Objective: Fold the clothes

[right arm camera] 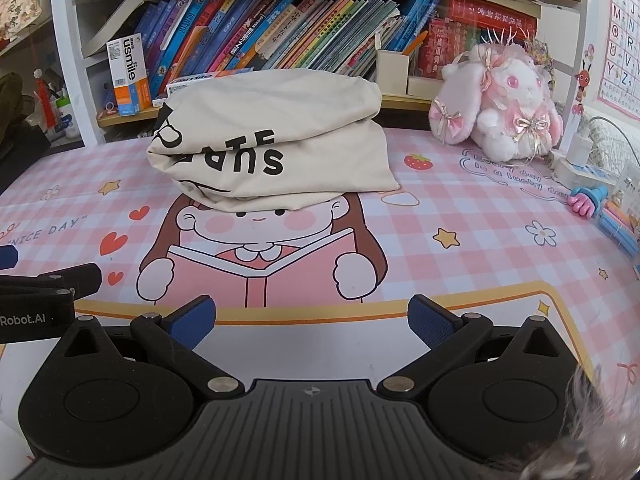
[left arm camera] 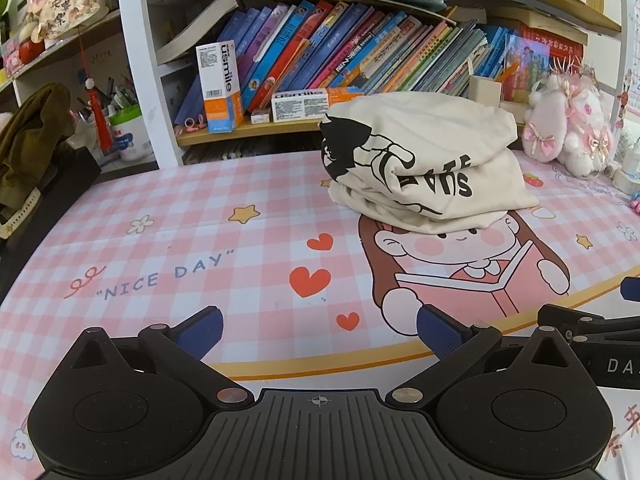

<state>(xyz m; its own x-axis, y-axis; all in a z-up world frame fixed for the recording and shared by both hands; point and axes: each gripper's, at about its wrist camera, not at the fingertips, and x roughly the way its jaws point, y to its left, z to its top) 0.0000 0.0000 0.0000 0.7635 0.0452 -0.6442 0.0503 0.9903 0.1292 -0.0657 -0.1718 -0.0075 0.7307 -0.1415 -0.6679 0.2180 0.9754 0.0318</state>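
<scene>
Fingers (left arm camera: 202, 330) of the left gripper (left arm camera: 320, 332) are spread wide, with nothing between their blue pads; only the surface (left arm camera: 160, 240) shows in the gap. The right gripper (right arm camera: 312, 320) stands in the same condition: its fingers (right arm camera: 430, 322) are spread fully apart and hold nothing. Both grippers point downward over the near edge of the surface and sit side by side, each visible at the margin of the other's view.

A folded cream garment (right arm camera: 276, 140) with black lettering and a black graphic lies on the surface, well apart from both grippers, toward the far side. It rests as a thick folded bundle, covering the top of the cartoon girl (right arm camera: 260, 256) printed on the pink checked mat.

Behind the garment, a bookshelf (left arm camera: 360, 52) holds a row of leaning books. A pink and white plush rabbit (right arm camera: 508, 100) sits on the surface to the right of the garment, not touching it.
</scene>
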